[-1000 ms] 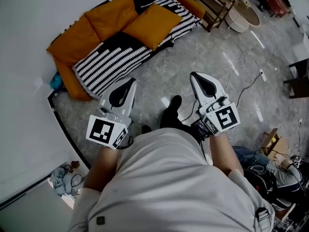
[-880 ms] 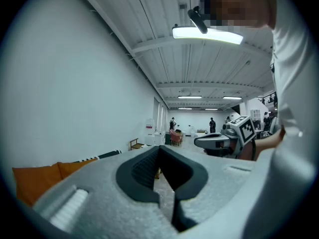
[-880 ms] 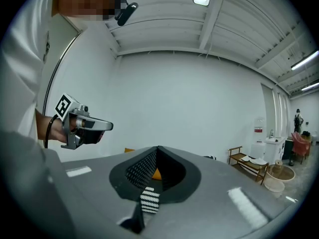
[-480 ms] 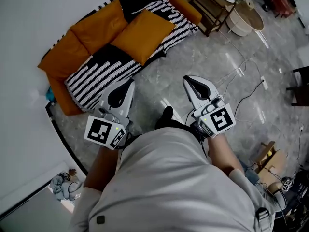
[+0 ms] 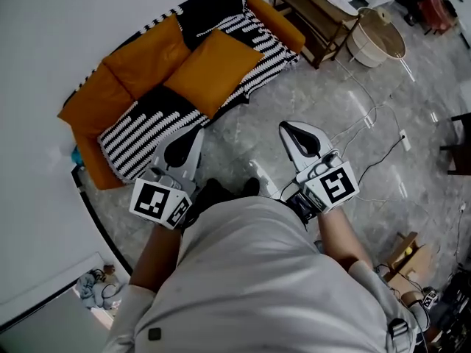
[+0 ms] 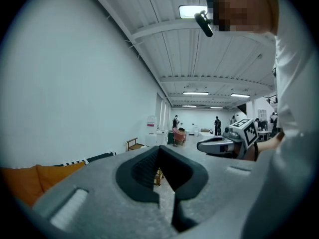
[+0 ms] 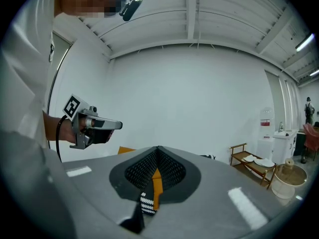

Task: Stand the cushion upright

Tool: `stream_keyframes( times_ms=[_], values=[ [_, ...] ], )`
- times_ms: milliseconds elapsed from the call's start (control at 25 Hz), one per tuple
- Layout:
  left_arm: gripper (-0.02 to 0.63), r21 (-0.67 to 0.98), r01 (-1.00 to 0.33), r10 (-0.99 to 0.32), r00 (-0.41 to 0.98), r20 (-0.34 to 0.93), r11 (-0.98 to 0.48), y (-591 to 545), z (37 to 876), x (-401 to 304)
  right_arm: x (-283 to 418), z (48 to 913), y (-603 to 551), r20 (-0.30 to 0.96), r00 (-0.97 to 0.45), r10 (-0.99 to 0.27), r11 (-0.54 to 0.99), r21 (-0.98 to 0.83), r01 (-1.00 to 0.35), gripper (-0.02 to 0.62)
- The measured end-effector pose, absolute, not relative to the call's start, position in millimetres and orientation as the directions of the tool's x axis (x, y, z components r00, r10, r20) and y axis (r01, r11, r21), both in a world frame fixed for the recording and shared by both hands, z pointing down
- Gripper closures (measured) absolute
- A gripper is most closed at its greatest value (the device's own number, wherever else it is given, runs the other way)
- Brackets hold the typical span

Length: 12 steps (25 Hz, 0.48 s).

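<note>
Orange against black and white stripes, the loose cushion (image 5: 210,68) lies on the seat of the sofa (image 5: 274,19) in the upper left of the head view. It seems to rest on its broad face across the striped throw (image 5: 151,123), with 1 corner pointing toward the front edge of the seat. Behind it, 2 orange back cushions (image 5: 143,50) line the wall side.

Both grippers are held out over the grey stone floor (image 5: 243,116) at mid-frame, well apart from the cushion. The left gripper (image 5: 195,132) has its jaws pressed together with nothing between them, and the right gripper (image 5: 293,129) is likewise closed and empty; each gripper view shows the pads meeting along a thin seam. Through the right gripper's seam a sliver of orange and stripe shows, so it points roughly at the sofa.

By my reading the task is at the approach, with nothing yet touched. The next move calls for closing the gap to the sofa, parting the jaws of at least 1 gripper, taking an edge or corner of the cushion, and tipping it up so it leans against the back cushions. Soft filling may sag, so the other gripper could steady it.
</note>
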<state>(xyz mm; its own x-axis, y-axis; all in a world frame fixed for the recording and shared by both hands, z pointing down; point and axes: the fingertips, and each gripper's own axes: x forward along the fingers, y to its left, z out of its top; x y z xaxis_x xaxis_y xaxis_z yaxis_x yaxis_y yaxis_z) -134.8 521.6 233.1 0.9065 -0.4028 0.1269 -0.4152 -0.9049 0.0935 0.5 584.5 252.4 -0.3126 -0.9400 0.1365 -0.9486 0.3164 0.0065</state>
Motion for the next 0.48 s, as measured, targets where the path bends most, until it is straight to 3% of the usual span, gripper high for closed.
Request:
stream_keyframes(
  times_ms=[480],
  values=[
    [0.603,0.121,-0.329,-0.316,0.942,0.115,-0.936,451,244,-60,52,259,531,0.147,-0.238,-0.960,0.241,0.001,-0.971,0.584]
  ],
)
